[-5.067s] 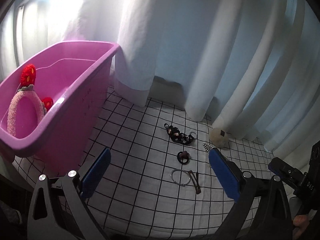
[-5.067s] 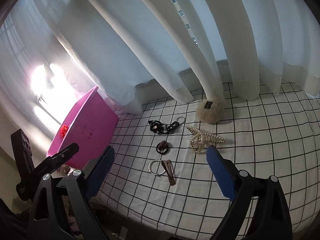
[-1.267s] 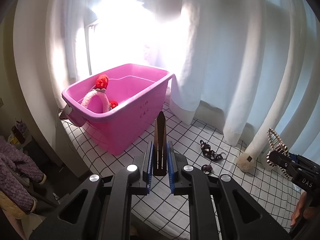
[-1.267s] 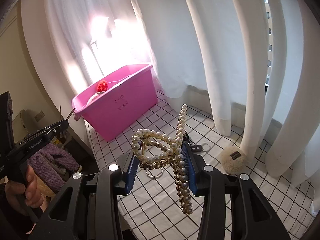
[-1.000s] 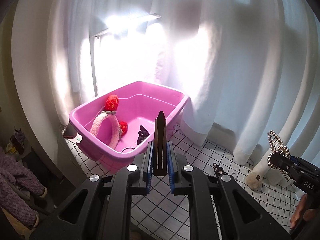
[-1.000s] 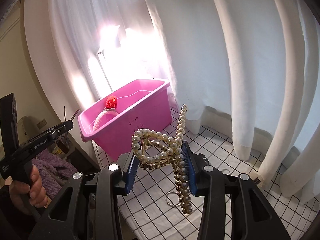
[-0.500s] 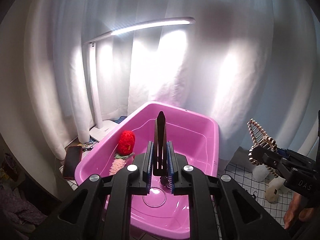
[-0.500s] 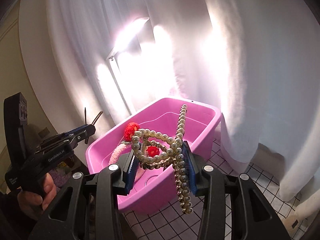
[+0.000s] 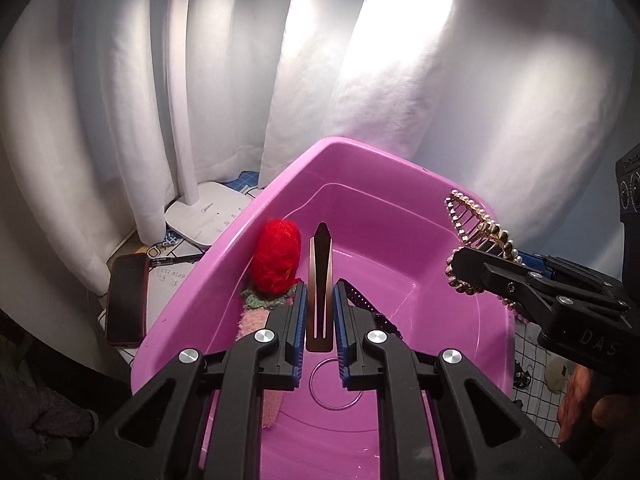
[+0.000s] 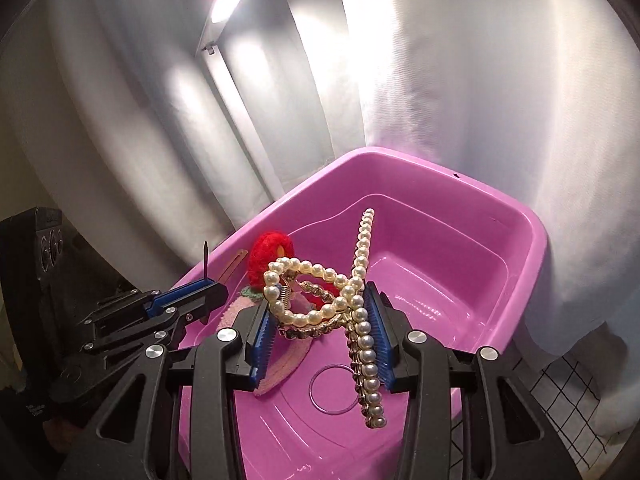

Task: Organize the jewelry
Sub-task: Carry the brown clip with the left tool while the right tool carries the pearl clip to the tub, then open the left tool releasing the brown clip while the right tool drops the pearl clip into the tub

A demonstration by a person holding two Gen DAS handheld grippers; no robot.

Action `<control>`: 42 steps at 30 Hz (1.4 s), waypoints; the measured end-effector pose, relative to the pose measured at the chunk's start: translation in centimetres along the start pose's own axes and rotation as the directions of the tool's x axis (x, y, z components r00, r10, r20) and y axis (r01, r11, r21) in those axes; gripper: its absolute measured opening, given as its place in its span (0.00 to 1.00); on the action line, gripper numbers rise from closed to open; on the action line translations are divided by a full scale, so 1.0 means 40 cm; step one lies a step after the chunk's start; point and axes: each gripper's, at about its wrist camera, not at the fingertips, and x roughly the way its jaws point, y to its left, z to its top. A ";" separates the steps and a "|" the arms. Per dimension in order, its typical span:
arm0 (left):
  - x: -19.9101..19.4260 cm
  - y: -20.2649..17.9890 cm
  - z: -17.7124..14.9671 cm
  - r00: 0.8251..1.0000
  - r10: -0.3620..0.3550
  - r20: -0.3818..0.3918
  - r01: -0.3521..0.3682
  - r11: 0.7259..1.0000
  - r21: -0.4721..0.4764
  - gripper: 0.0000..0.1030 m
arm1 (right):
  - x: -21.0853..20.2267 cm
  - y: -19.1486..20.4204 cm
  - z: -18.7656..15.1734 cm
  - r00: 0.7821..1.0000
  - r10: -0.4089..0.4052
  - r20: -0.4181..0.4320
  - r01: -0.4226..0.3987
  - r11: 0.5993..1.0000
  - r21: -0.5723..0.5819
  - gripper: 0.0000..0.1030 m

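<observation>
The left hand-held gripper (image 9: 319,322) is squeezed almost shut on a thin dark hair clip (image 9: 320,288). The clip stands straight up between the blue pads, with its pointy end on top. The right hand-held gripper (image 10: 320,330) is closed partway on a pearl hair claw (image 10: 340,296), because the claw is chunky and keeps the pads apart. One long row of pearls runs up and down past the right pad, and a loop of pearls sits to the left of it. Both hand-held grippers hang over the pink tub (image 9: 400,168), so the tub's floor is right below each one. The left one looks closer to the tub's near left side and the right one is more in the middle. It seems each piece only needs to be let go to fall in. A thin ring (image 10: 332,390) lies flat on the tub floor under them. A bit further in, a fuzzy pink headband (image 9: 250,320) with a red pom-pom (image 9: 276,256) leans on the left wall. Past the tub, a phone (image 9: 126,298) lies by a white lamp base (image 9: 204,214), and white curtains (image 9: 440,100) hang behind.
</observation>
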 end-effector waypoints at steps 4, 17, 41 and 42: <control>0.040 0.007 -0.005 0.997 -0.005 -0.071 0.005 1.000 0.000 0.13 | 0.084 -0.003 0.017 0.995 -0.018 -0.099 0.019 1.000 0.001 0.39; 0.112 0.043 -0.021 0.979 0.036 -0.202 -0.040 0.999 -0.013 0.13 | 0.218 -0.041 0.014 0.964 -0.042 -0.262 0.059 0.997 0.055 0.39; 0.045 0.025 -0.021 0.985 0.111 -0.133 -0.107 0.994 0.035 0.77 | 0.183 -0.039 0.012 0.971 -0.075 -0.227 0.095 0.993 0.077 0.46; 0.042 0.023 -0.021 0.985 0.111 -0.130 -0.107 0.994 0.036 0.77 | 0.178 -0.038 0.011 0.972 -0.075 -0.224 0.094 0.993 0.077 0.46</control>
